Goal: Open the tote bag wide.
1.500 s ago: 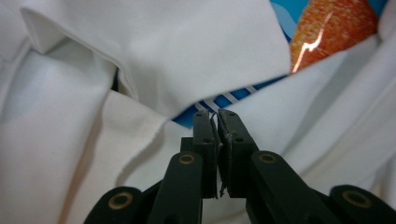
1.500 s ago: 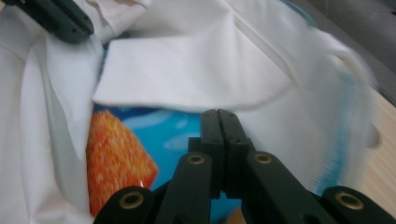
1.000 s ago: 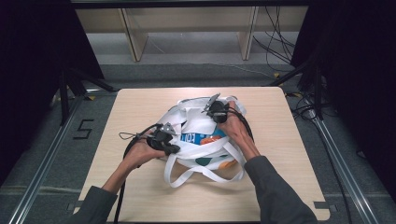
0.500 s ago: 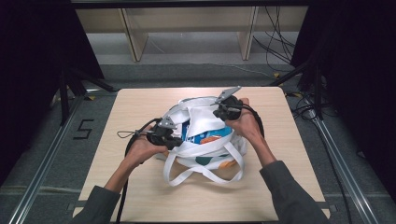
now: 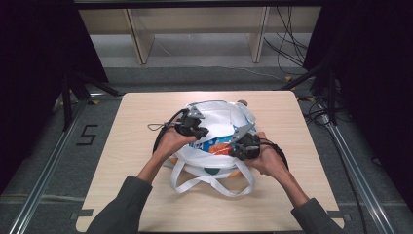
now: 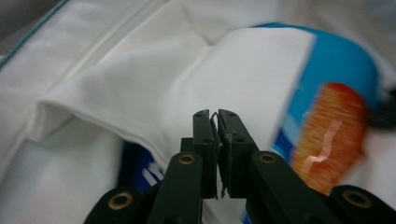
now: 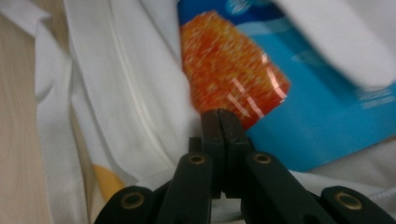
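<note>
A white cloth bag (image 5: pixel 214 122) lies near the middle of the bench (image 5: pixel 126 165), its two strap loops (image 5: pixel 214 183) trailing toward the person. In its mouth sits a blue packet with an orange picture (image 5: pixel 220 144); most of the packet is covered by the cloth, and its print is too blurred to read. The left hand-held gripper (image 5: pixel 195 130) rests on the bag's upper left part, its jaws nearly together; in the left gripper view (image 6: pixel 217 135) a thin sliver shows between them, though I can't tell whether it is the bag's cloth. The right hand-held gripper (image 5: pixel 239 146) lies at the bag's right side, jaws fully closed, and in the right gripper view (image 7: pixel 219 126) its tips point at the packet's orange patch without anything visibly pinched. Both forearms reach in from the near edge, with the hands wrapped round the tools.
</note>
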The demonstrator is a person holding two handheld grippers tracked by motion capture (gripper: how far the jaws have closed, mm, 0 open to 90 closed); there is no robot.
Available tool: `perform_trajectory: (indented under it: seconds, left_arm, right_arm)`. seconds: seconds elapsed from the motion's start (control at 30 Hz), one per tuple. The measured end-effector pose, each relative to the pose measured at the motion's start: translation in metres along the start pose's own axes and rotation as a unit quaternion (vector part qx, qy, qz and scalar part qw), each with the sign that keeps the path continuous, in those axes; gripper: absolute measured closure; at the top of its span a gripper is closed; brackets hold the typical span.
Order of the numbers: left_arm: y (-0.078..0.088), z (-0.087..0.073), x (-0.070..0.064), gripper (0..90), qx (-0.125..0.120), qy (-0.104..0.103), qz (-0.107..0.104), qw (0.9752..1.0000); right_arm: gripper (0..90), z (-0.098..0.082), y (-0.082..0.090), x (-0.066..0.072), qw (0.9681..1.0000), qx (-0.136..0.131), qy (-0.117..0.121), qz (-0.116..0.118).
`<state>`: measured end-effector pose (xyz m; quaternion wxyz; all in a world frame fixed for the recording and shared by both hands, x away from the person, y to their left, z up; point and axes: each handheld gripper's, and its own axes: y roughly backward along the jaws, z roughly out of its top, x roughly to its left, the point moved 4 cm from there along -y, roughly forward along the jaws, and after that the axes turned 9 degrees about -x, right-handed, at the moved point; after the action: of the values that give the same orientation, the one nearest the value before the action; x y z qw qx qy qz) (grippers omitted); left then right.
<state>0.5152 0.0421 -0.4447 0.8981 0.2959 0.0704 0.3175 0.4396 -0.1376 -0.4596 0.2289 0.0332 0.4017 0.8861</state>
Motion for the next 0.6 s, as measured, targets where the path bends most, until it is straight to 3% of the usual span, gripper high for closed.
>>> perform_trajectory:
  seconds: [0.1,0.17,0.23,0.33,0.37,0.43,0.5,0.6]
  left_arm:
    - [-0.022,0.002,0.016,88.3,0.017,0.013,0.045,0.9988]
    - [-0.03,0.001,0.025,89.2,0.045,0.007,0.058,0.9973]
    - [-0.036,0.002,0.032,89.3,0.059,0.01,0.074,0.9955]
    - [-0.045,0.004,0.044,89.4,0.088,-0.001,0.097,0.9914]
    - [-0.046,0.003,0.048,89.4,0.107,-0.005,0.096,0.9896]
    - [-0.052,0.001,0.051,89.4,0.108,0.004,0.111,0.9879]
    - [-0.053,0.0,0.052,89.5,0.123,-0.014,0.109,0.9863]
    - [-0.047,0.001,0.05,89.1,0.112,-0.012,0.1,0.9886]
  right_arm:
    - [90.0,-0.007,-0.001,0.005,1.0,0.001,0.005,0.007]
    - [90.0,-0.01,0.001,0.008,0.9999,-0.001,-0.002,0.011]
    - [90.0,-0.015,-0.001,0.01,0.9998,-0.007,0.007,0.014]
    - [90.0,-0.018,0.0,0.013,0.9999,-0.007,-0.002,0.009]
    - [90.0,-0.018,0.0,0.013,0.9999,-0.01,-0.002,0.008]
    - [90.0,-0.018,0.0,0.013,0.9999,-0.013,0.004,0.005]
    - [90.0,-0.019,0.0,0.014,0.9999,-0.011,-0.005,0.003]
    - [90.0,-0.019,0.0,0.013,0.9999,-0.014,-0.003,0.007]
